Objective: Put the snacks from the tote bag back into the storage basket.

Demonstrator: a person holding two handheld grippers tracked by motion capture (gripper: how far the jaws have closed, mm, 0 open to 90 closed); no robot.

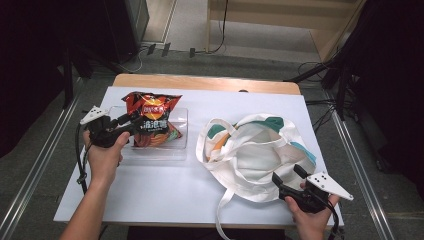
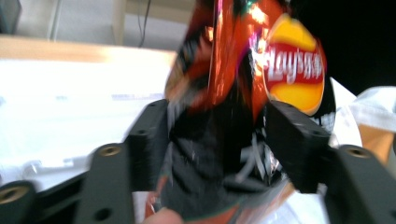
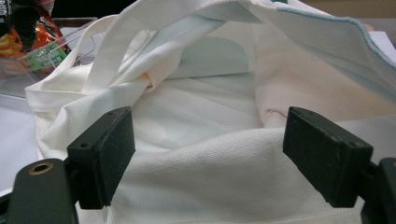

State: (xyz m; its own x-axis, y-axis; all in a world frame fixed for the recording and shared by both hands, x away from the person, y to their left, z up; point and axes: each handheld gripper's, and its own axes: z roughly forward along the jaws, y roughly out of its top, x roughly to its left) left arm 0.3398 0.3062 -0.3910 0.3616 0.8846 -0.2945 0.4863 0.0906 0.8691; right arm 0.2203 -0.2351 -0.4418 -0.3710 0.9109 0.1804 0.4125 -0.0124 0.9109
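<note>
White-topped desk with a wooden far edge, on grey floor flanked by metal rails; cables trail across the floor behind. Left gripper pinches the chip bag, which stands in a clear tray at desk left. Right gripper, spread, sits at the near edge of the open cloth tote bag, desk right.

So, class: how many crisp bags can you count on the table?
1. The crisp bag stands in the clear tray at the table's left, between the left gripper's jaws. The tote bag could hide others.
</note>
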